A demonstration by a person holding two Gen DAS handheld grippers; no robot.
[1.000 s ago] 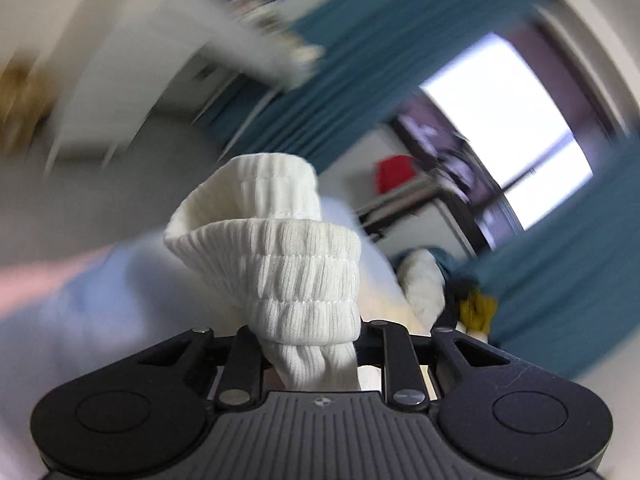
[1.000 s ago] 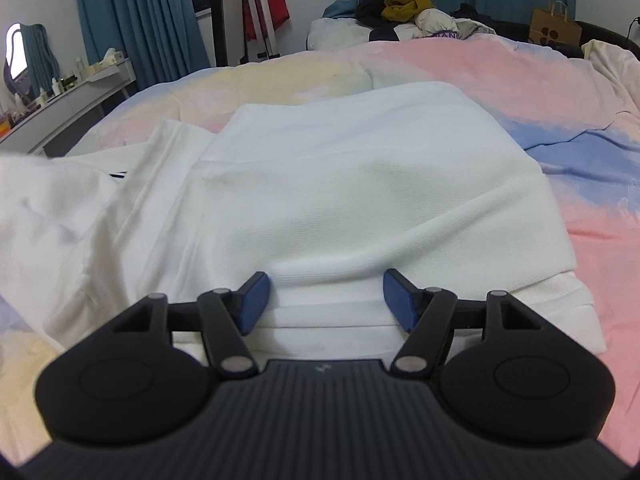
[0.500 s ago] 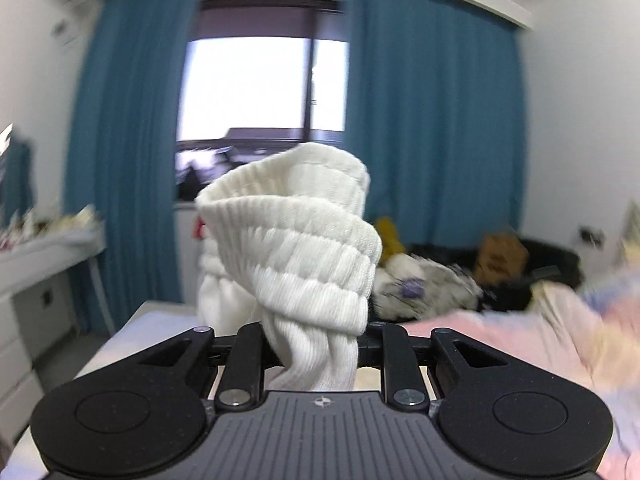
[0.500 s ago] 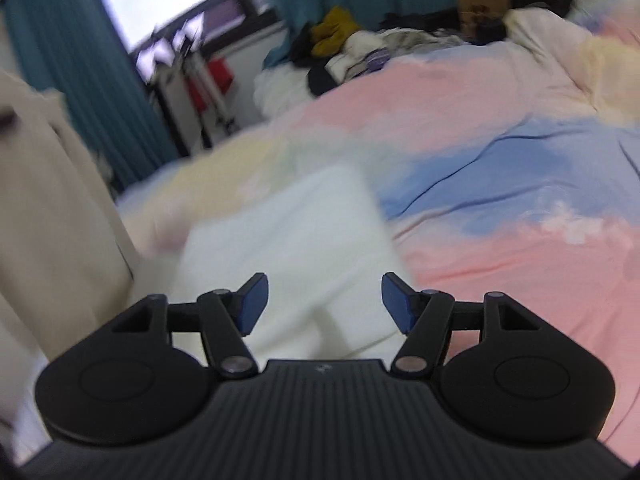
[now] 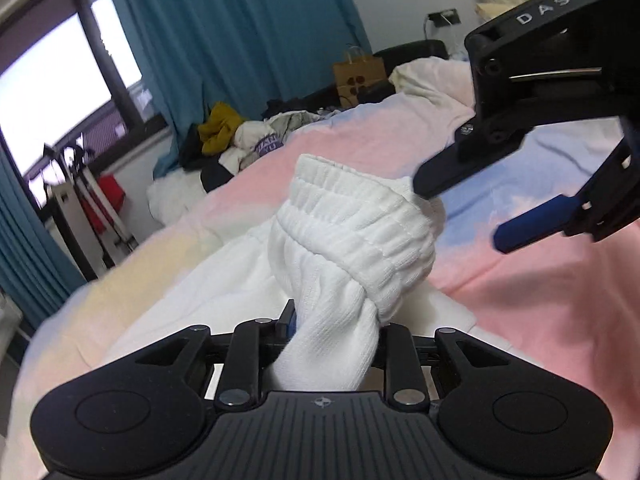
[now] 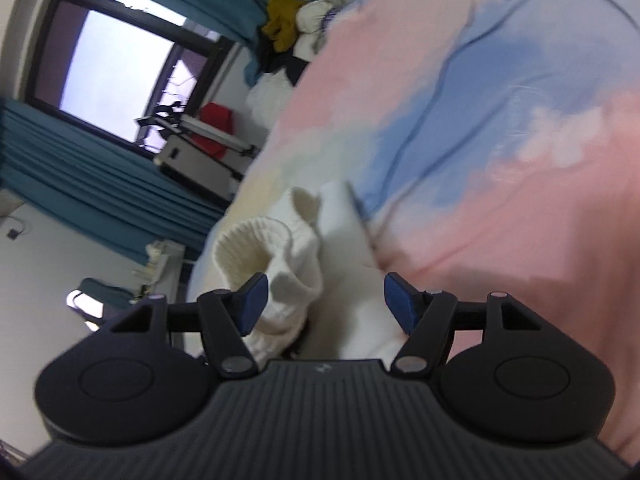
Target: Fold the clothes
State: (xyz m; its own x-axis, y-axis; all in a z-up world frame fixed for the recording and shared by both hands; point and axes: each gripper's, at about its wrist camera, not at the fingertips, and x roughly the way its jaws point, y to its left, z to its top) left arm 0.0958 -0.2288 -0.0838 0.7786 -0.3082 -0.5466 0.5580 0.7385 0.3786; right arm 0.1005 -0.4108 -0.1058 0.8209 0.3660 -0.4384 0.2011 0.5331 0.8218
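A white ribbed sleeve cuff (image 5: pixel 352 236) stands bunched up out of my left gripper (image 5: pixel 332 332). Its jaws are opening, with the sleeve still pinched between them. The rest of the white garment (image 5: pixel 180 300) lies on the bed below. My right gripper (image 5: pixel 472 216) comes in from the upper right, open, one finger tip touching the cuff's far edge. In the right wrist view the cuff (image 6: pixel 256 248) sits by the left blue pad (image 6: pixel 252 300) of my right gripper (image 6: pixel 324 296), with the white garment (image 6: pixel 348 240) in the gap behind.
A pastel pink, blue and yellow bedspread (image 5: pixel 520 300) covers the bed. A pile of loose clothes (image 5: pixel 240 136) and a brown paper bag (image 5: pixel 358 74) sit at the far end. Blue curtains (image 5: pixel 240 32), a window and a rack with a red item (image 5: pixel 100 204) stand beyond.
The left view has swung and rolled from the window down to the bed, cuff still in its jaws. The right gripper has rolled and come up beside the cuff.
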